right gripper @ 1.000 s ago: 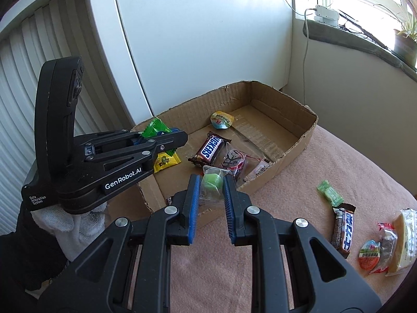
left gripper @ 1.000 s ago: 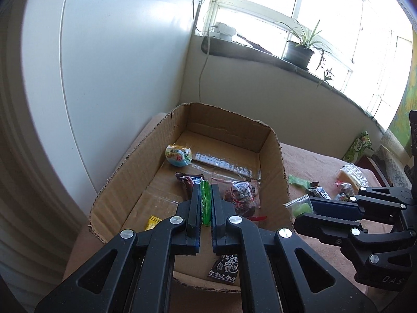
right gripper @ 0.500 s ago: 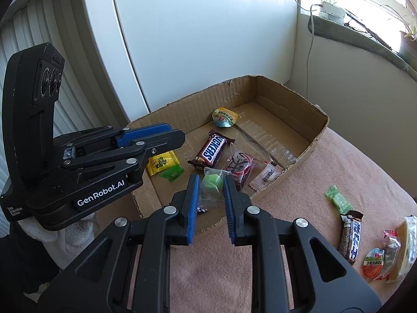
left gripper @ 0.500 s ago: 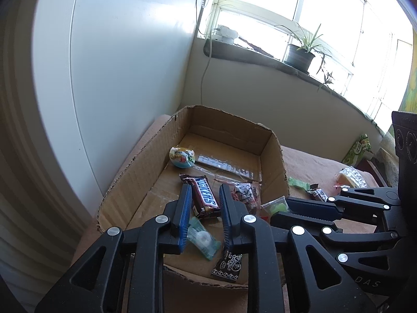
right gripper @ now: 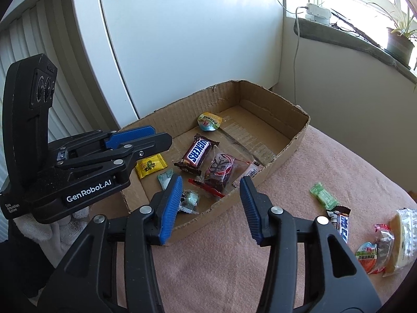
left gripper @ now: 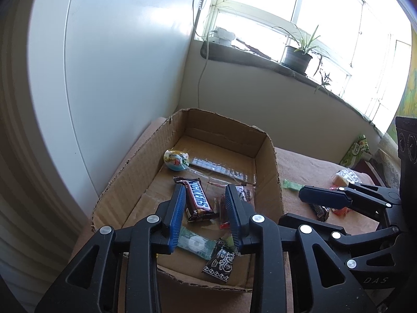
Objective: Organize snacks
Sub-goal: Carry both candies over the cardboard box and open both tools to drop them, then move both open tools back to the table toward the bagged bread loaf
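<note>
A shallow cardboard box [left gripper: 268,156] [right gripper: 299,135] holds a Snickers bar [left gripper: 198,200] [right gripper: 196,152], a round jelly cup [left gripper: 176,159] [right gripper: 209,121], a yellow packet [right gripper: 151,165], a dark red packet [right gripper: 221,167] and a black packet [left gripper: 221,259]. My left gripper [left gripper: 204,186] [right gripper: 138,140] hangs over the box with its jaws opening and nothing between them. A green-white candy [left gripper: 194,242] lies on the box floor below it. My right gripper [right gripper: 211,180] [left gripper: 292,207] is over the box's near wall, jaws opening, nothing between them. A clear packet [right gripper: 190,199] lies beneath it in the box.
On the pink cloth [right gripper: 260,260] right of the box lie a green candy [right gripper: 324,197], a dark bar [right gripper: 340,221], a jelly cup [right gripper: 367,254] and a wrapped cake [right gripper: 402,234]. A white wall stands behind the box. A potted plant [left gripper: 297,56] sits on the sill.
The left jaws parted and the green-white candy dropped onto the box floor. The right jaws then parted and the clear packet with the green sweet fell into the box.
</note>
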